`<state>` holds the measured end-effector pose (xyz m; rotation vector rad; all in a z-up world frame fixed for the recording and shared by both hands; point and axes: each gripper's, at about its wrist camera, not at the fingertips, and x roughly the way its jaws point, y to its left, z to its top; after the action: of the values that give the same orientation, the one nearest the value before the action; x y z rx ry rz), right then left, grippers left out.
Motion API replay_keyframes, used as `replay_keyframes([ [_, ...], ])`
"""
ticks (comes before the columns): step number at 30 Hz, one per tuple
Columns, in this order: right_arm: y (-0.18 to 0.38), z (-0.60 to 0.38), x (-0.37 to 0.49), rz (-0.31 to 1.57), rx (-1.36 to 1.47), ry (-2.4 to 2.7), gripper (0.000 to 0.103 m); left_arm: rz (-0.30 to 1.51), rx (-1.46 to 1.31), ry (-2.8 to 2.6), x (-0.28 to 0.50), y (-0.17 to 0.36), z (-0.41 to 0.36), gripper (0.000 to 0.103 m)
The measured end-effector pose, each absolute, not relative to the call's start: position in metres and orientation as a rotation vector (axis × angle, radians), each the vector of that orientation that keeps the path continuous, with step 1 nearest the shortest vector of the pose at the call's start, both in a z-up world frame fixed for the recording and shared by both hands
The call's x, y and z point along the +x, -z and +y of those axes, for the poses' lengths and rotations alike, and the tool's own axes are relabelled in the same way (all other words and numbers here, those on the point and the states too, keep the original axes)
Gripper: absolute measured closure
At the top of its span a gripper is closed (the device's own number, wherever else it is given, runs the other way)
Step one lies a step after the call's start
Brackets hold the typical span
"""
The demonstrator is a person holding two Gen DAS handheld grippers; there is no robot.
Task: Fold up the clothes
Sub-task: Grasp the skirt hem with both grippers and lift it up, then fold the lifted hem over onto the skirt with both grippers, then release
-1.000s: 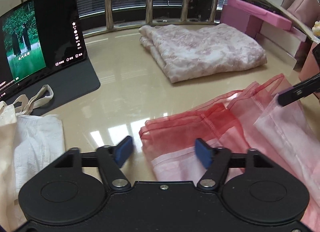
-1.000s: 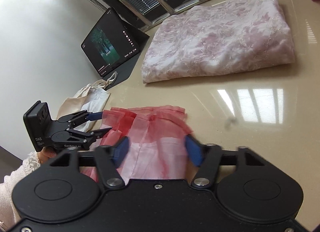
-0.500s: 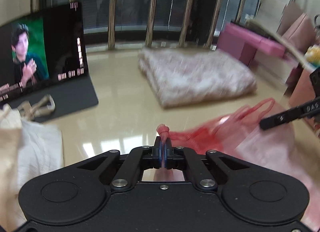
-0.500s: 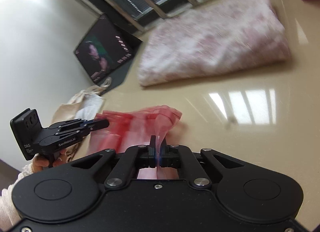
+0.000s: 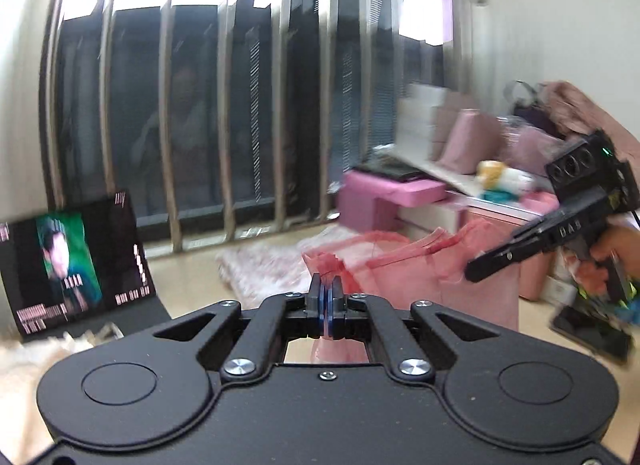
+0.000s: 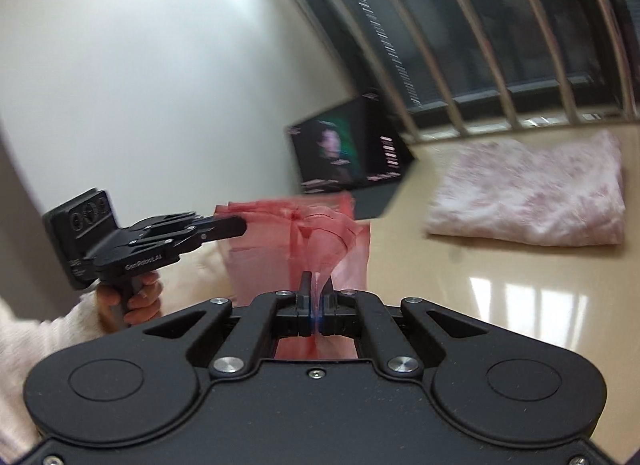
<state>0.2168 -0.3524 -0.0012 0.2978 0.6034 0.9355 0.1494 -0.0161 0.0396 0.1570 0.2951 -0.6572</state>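
Observation:
A sheer pink-red garment hangs in the air between my two grippers, above the beige table. My left gripper is shut on one top corner of it. My right gripper is shut on the other top corner; it also shows in the left wrist view. In the right wrist view the garment stretches from my jaws to the left gripper. Its lower part is hidden behind the gripper bodies. Both views are blurred.
A folded pink floral cloth lies on the glossy beige table near the window bars. A tablet playing video stands at the left. Pink boxes and bags sit at the right. A white cloth lies lower left.
Both grippers closed on the garment's corners, then lifted it off the table; both views now tilt upward and the garment hangs stretched between them.

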Motion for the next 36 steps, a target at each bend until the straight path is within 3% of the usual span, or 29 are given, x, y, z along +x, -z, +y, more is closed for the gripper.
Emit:
replay_keyframes([
  [6,-0.003,-0.356,0.140,0.617,0.223,-0.962,0.103,0.380,0.297,0.785,0.085,-0.034,-0.022,0.101],
  [12,0.029,-0.350,0.097,0.717,0.102,-0.940,0.102,0.599,0.401,0.875,0.074,0.008,-0.034,0.101],
  [17,0.050,-0.335,0.074,0.790,-0.014,-0.933,0.095,0.740,0.386,0.876,0.082,0.033,-0.030,0.100],
  [20,0.055,-0.331,0.065,0.831,-0.026,-0.926,0.068,0.806,0.338,0.850,0.085,0.043,-0.022,0.100],
  [21,0.055,-0.332,0.061,0.844,-0.019,-0.923,0.055,0.828,0.322,0.841,0.083,0.045,-0.018,0.099],
  [22,0.055,-0.334,0.056,0.859,-0.009,-0.920,0.046,0.849,0.306,0.840,0.083,0.046,-0.014,0.097],
  [23,0.054,-0.336,0.052,0.873,0.001,-0.917,0.045,0.867,0.289,0.843,0.083,0.046,-0.009,0.094],
  [25,0.053,-0.340,0.045,0.900,0.030,-0.913,0.042,0.888,0.277,0.841,0.077,0.045,0.001,0.072],
  [28,0.050,-0.355,0.034,0.924,0.139,-0.902,0.040,0.899,0.279,0.812,0.063,0.041,0.019,0.054],
  [36,0.034,-0.389,0.019,0.801,0.463,-0.838,0.036,0.832,0.022,0.765,0.064,0.014,0.047,0.047],
])
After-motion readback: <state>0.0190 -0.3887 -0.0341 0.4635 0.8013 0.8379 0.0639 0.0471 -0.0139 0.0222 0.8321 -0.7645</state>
